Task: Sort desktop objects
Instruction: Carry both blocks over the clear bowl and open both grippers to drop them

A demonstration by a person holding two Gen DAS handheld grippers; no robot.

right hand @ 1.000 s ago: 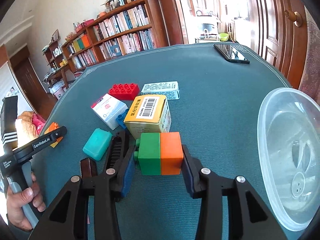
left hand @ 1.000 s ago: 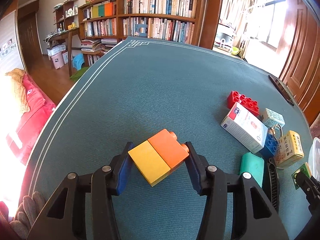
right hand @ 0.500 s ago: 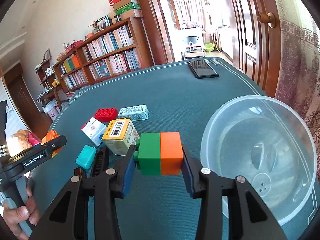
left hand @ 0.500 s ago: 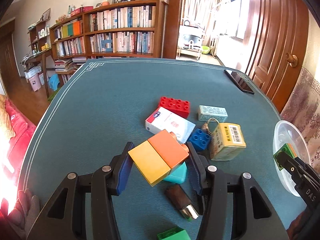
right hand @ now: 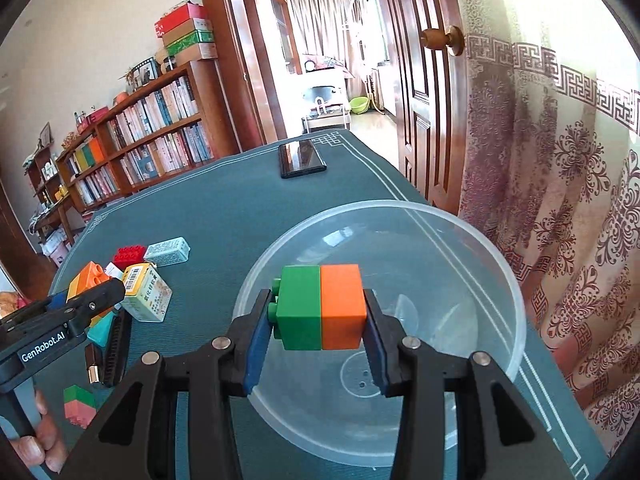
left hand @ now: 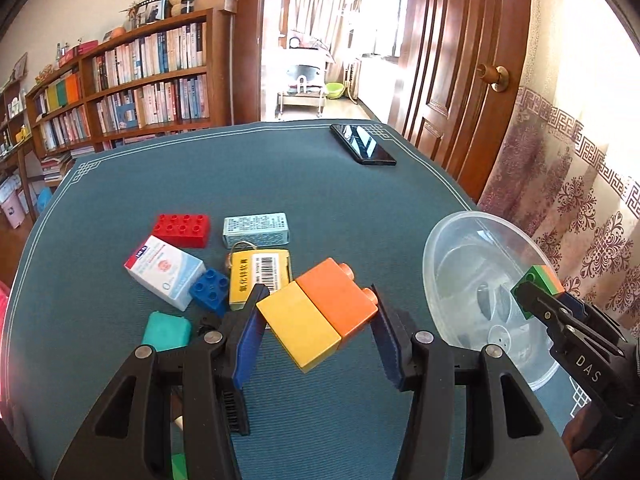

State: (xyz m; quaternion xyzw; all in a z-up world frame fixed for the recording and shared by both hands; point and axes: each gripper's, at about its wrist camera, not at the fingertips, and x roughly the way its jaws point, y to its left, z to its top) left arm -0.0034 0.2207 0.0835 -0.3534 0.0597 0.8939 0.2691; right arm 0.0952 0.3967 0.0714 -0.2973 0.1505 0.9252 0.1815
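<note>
1. Left gripper (left hand: 318,314) pinching a joined yellow-and-orange plastic brick pair (left hand: 318,312), tilted, held above the dark teal tablecloth (left hand: 240,184).
2. Right gripper (right hand: 320,316) clamped on a joined green-and-orange plastic brick pair (right hand: 322,306), hanging over the clear round plastic bowl (right hand: 472,236) at the near right of the table.
3. Left of the bowl, a cluster on the cloth: red studded brick (left hand: 182,230), pale blue printed box (left hand: 256,229), white-and-blue carton (left hand: 164,276), small blue brick (left hand: 210,290), yellow barcoded box (left hand: 260,276), teal rounded case (left hand: 166,330).
4. Black smartphone (left hand: 362,145) lying flat at the far right edge, well apart from the rest.
5. Green-and-pink brick stack (right hand: 80,406) near the left edge, beside a black comb (right hand: 116,350).
</note>
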